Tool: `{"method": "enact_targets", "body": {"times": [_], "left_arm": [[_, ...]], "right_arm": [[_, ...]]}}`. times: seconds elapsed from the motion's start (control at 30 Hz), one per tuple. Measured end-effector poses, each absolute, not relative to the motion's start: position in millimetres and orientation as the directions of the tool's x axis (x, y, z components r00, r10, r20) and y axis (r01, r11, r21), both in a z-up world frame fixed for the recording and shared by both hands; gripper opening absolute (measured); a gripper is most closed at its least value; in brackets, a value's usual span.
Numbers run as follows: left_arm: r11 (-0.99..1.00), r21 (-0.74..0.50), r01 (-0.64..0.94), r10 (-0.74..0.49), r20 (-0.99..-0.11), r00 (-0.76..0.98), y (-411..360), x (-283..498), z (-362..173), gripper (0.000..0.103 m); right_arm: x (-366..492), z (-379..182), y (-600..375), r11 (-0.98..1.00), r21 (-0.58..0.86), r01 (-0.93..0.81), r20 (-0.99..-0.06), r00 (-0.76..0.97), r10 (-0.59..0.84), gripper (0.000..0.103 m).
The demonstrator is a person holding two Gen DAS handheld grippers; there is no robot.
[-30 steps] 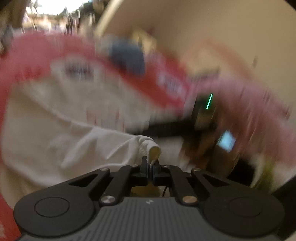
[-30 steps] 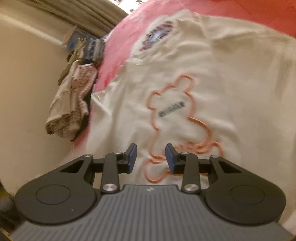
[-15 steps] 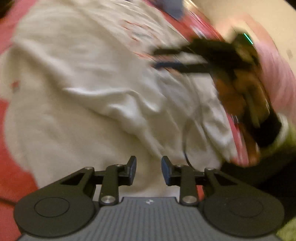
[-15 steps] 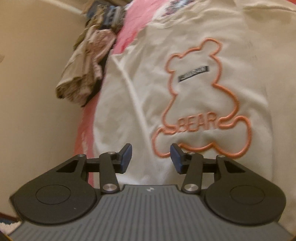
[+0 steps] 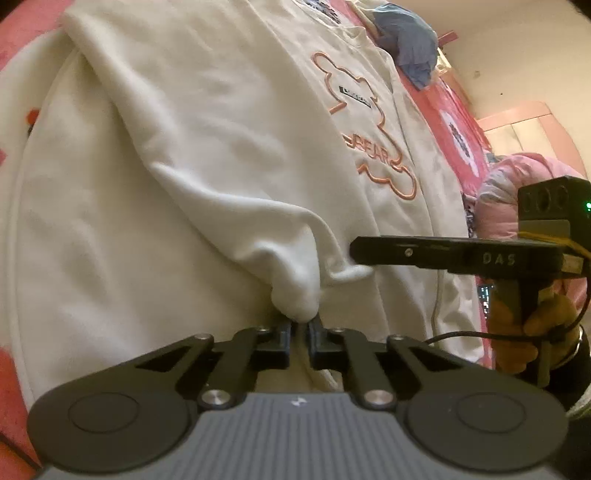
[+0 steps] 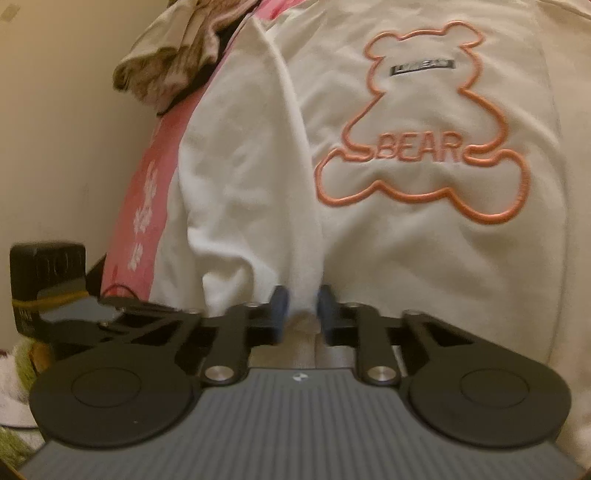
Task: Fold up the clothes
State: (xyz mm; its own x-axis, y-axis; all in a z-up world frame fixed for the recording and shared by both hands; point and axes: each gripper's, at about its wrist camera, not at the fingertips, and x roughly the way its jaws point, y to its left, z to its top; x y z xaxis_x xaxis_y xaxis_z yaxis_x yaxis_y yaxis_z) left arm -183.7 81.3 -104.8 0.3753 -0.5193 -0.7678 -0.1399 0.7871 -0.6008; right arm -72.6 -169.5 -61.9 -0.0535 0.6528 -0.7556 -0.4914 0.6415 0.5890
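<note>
Both grippers pinch the near hem of a cream sweatshirt (image 6: 424, 240) spread on a pink bed (image 6: 147, 192): left gripper (image 5: 301, 325) jaws pressed on a bunched fold, right gripper (image 6: 301, 306) jaws just closed on cloth. Lifting evenly should keep the fold square.

A pink bedspread (image 6: 147, 206) with white paw prints covers the bed and serves as the landmark. At its far end in the left wrist view, a crumpled blue cloth (image 5: 404, 35) lies against the cream wall (image 5: 517, 48). Past the bedspread's right edge stands a pale pink cabinet (image 5: 532, 129), and nearer, beside that edge, sits a puffy pink bundle (image 5: 532, 173), possibly a quilt or jacket. In the right wrist view, a heap of beige and brown patterned clothing (image 6: 170, 55) rests on the bedspread's left edge, against the wall.
</note>
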Motion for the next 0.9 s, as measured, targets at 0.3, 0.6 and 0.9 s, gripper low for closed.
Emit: {"method": "enact_targets", "body": {"times": [0.3, 0.6, 0.9], "left_arm": [[0.801, -0.589, -0.110, -0.547, -0.793, 0.266, 100.3, -234.6, -80.0, 0.006], [0.800, -0.574, -0.175, -0.527, -0.811, 0.253, 125.2, -263.1, -91.6, 0.006], [0.824, -0.551, -0.131, -0.520, -0.827, 0.213, 126.1, -267.3, -88.8, 0.007]], "right_arm": [[-125.1, -42.8, -138.2, 0.420, 0.590, -0.689, -0.756, -0.288, 0.588, 0.005], [-160.6, -43.4, -95.2, 0.304, 0.577, -0.758, -0.767, -0.375, 0.520, 0.005], [-162.1, -48.2, -80.3, 0.310, 0.549, -0.776, -0.798, -0.377, 0.471, 0.006]]}}
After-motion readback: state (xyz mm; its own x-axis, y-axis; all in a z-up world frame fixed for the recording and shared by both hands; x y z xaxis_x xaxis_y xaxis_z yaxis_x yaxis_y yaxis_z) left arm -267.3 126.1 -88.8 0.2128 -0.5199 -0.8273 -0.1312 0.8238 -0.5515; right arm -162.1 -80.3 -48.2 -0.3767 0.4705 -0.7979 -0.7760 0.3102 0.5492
